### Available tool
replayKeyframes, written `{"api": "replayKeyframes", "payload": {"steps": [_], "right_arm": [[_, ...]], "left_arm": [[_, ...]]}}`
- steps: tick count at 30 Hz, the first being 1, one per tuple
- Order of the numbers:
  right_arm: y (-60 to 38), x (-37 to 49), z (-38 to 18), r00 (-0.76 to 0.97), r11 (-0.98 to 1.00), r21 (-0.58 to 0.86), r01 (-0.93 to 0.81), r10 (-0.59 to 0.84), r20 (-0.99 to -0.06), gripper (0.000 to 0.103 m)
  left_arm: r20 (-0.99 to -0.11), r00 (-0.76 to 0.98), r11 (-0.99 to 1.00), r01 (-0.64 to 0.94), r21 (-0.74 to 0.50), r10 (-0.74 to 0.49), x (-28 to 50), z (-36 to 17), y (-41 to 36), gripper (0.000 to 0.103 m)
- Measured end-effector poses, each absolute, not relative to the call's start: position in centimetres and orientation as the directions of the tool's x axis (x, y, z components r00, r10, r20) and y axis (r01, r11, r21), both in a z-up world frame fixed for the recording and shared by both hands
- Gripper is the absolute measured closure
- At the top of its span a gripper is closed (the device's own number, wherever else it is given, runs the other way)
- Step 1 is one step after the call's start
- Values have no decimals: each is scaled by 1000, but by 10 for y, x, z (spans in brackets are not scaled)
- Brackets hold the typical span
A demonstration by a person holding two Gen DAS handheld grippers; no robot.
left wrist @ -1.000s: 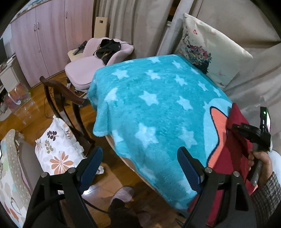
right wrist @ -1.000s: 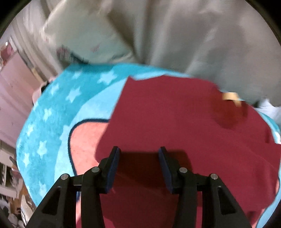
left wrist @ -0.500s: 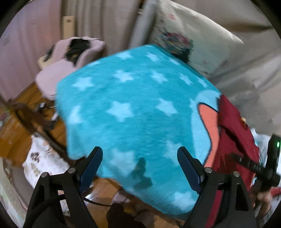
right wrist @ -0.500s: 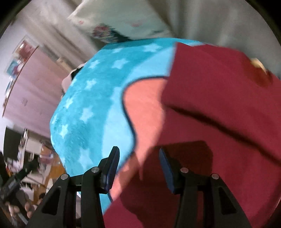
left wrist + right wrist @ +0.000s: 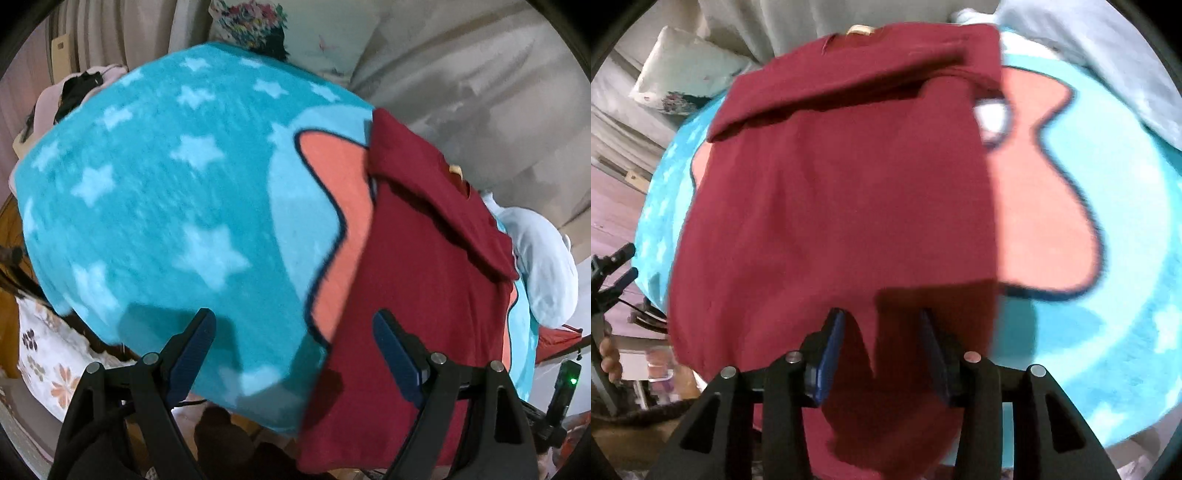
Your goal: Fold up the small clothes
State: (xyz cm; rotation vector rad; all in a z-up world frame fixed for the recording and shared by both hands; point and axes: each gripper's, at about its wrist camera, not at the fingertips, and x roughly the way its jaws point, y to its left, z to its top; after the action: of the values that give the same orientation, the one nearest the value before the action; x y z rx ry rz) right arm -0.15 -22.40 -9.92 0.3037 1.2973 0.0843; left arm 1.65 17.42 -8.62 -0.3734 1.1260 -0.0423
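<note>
The dark red T-shirt (image 5: pixel 842 192) lies flat on the star-patterned blue blanket (image 5: pixel 1108 295), its long axis running straight ahead of the right gripper (image 5: pixel 881 343), whose spread, empty jaws straddle the near hem. The left gripper (image 5: pixel 291 350), jaws also spread and empty, has the shirt's edge just off its right finger, so the right is nearer.

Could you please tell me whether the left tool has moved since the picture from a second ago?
Yes. The left tool has swung rightward along the star blanket, toward the red shirt.

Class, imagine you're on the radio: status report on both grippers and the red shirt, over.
Left gripper open, empty, hovering beside shirt's edge. Right gripper open over hem. Red shirt flat on star blanket, top flap folded. Nothing in the way.
</note>
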Motion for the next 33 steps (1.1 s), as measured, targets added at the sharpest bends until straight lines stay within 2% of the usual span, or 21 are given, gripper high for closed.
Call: {"api": "replayKeyframes", "payload": {"steps": [6,11,14,15,16,19,21,26,28,31,32,33], "right_arm": [[-246,-20,-98,293,912,391,124,342,-893,54],[-251,-25,-97,336,908,404,110,349,-875,54],[-266,-30,-99,352,903,402,154,330,-876,45],[-270,-33,-103,343,891,422,164,350,-872,45],[-274,-35,-108,330,868,463,176,392,-859,45],[-271,-39,-113,319,804,573,156,508,-800,43],[-261,-39,-115,295,774,619,132,566,-770,43],[-238,-39,-120,247,756,651,73,619,-746,43],[-236,-39,-122,243,753,655,63,625,-742,43],[-229,-38,-121,239,767,639,48,613,-753,43],[-222,-35,-120,234,777,629,38,605,-761,43],[-219,-35,-120,230,785,619,30,597,-769,48]], "left_arm": [[-890,370,921,-175,-348,-266,-4,-119,151,17],[-893,400,946,-156,-285,-203,-21,-120,138,17],[-898,378,942,-150,-299,-225,-30,-123,133,17],[-898,371,941,-144,-307,-236,-32,-124,132,23],[-901,366,942,-144,-302,-233,-34,-123,131,34],[-905,368,946,-155,-285,-213,-40,-120,135,57],[-897,367,931,-167,-324,-246,-44,-120,141,60],[-887,360,913,-176,-369,-289,-48,-127,143,58],[-883,361,909,-171,-379,-300,-46,-128,141,46],[-887,352,911,-171,-375,-299,-43,-128,139,45],[-894,344,917,-170,-362,-289,-42,-128,139,49],[-901,339,923,-177,-342,-269,-42,-127,140,64]]}}
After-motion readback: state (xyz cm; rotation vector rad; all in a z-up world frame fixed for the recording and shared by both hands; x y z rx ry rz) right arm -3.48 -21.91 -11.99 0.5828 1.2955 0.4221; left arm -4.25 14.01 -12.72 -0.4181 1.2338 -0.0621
